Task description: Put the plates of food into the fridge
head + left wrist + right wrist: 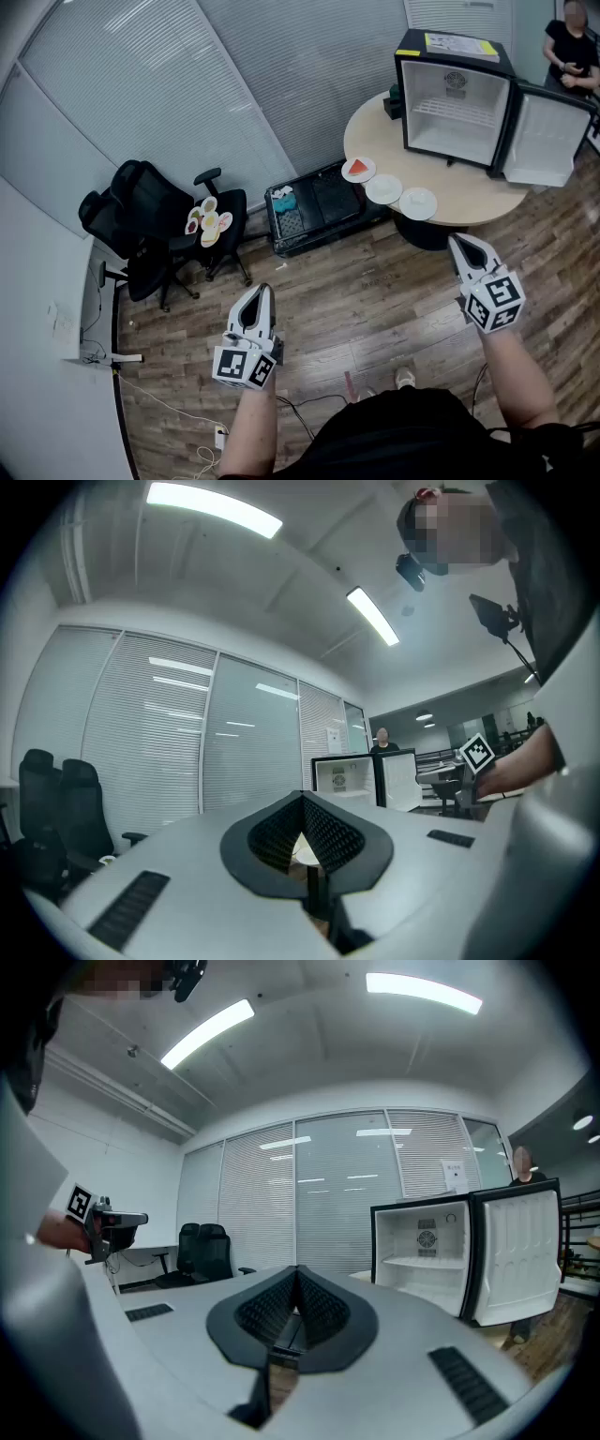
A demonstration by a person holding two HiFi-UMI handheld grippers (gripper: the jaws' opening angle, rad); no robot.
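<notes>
Over the wood floor we hold both grippers out, well apart from the counter (469, 192). The left gripper (260, 291) has its fingers (274, 836) pressed together on nothing. The right gripper (457, 241) has its fingers (260, 1312) pressed together too, and empty. Three plates (383, 189) sit in a row near the counter's front edge, the left one carrying red food (359, 169). Behind them stands the fridge (457, 105), door swung wide. Chair plates (209, 223) with food lie on a black chair (150, 211) at the left.

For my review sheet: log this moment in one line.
left gripper: shut, empty | right gripper: shut, empty | fridge: door open | plates: on table
</notes>
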